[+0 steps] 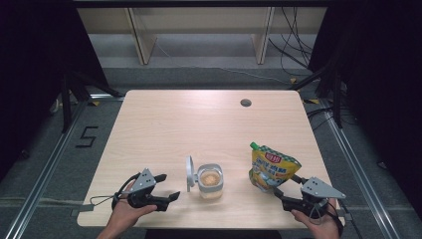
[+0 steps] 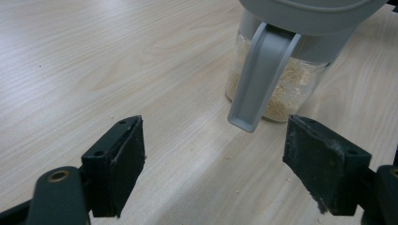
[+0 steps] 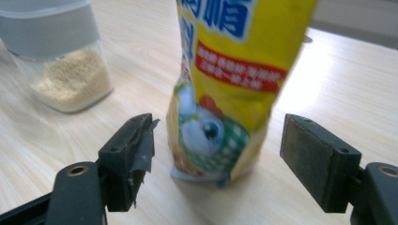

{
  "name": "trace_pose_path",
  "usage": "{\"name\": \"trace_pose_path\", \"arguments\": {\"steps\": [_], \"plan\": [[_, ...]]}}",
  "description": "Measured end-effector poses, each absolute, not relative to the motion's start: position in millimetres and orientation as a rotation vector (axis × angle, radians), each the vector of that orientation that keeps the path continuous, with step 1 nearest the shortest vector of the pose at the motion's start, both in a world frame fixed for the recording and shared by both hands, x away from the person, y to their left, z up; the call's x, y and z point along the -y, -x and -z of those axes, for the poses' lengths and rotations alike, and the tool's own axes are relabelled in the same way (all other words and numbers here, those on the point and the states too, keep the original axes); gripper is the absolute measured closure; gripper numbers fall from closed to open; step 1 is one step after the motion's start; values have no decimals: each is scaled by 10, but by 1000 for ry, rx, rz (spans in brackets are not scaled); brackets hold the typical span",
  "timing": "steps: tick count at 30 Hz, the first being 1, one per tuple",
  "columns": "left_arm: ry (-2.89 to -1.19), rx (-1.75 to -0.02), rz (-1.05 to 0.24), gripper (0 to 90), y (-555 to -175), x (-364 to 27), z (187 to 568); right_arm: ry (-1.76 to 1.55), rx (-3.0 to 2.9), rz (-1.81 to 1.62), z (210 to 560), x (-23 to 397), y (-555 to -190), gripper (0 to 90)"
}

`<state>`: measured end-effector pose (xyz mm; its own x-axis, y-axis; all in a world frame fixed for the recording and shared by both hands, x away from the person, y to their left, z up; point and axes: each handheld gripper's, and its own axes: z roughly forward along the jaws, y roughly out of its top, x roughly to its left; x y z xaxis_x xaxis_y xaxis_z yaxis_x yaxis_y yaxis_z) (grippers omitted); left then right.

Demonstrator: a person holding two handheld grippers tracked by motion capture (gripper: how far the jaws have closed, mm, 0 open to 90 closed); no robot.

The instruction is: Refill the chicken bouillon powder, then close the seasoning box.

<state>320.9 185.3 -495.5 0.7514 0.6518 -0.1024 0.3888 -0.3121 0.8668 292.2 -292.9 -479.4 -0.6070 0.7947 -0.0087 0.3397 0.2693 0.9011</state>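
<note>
A clear jar (image 1: 210,181) partly filled with pale granules stands near the table's front middle, its grey lid (image 1: 189,173) flipped up on the left side. My left gripper (image 1: 168,186) rests open just left of it. In the left gripper view the jar (image 2: 281,89) and its hanging lid tab (image 2: 260,75) are just beyond the wide-apart jaws of the left gripper (image 2: 213,164). A yellow spouted pouch (image 1: 272,168) stands upright to the right of the jar. My right gripper (image 1: 286,188) is open at its base. The pouch (image 3: 234,70) sits between the jaws of the right gripper (image 3: 220,140), pads clear of it; the jar (image 3: 65,75) is off to the left.
The wooden table (image 1: 199,124) has a round cable hole (image 1: 245,102) at the back right. Its front edge runs just beneath both hands. Beyond the table are wooden frames and loose cables (image 1: 293,45) on the floor.
</note>
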Motion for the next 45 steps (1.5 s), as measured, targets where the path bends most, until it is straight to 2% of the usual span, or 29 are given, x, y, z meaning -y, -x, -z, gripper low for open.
{"name": "trace_pose_path", "arguments": {"steps": [24,29,31,34,39,42,45], "plan": [[-1958,-777,-344,204,-3220,-1848,4947,-1026,-2139,-1179,4853,2969,-2762,225],[-1928,-810,-367,232,-3197,-1881,4912,-1039,-2156,-1163,4841,2965,-2748,226],[-1922,-798,-371,292,-3193,-1881,4909,-1041,-2162,-1166,4844,2968,-2743,227],[-1914,-779,-372,482,-3151,-1874,4916,-1035,-2151,-1152,4837,2980,-2743,228],[-1881,-747,-411,740,-3086,-1888,4856,-1010,-2157,-1149,4826,2955,-2730,232],[-1874,-708,-438,839,-3046,-1843,4783,-1064,-2169,-1145,4840,2935,-2707,234],[-1888,-668,-433,886,-3021,-1791,4743,-1013,-2159,-1144,4840,2960,-2736,237]]}}
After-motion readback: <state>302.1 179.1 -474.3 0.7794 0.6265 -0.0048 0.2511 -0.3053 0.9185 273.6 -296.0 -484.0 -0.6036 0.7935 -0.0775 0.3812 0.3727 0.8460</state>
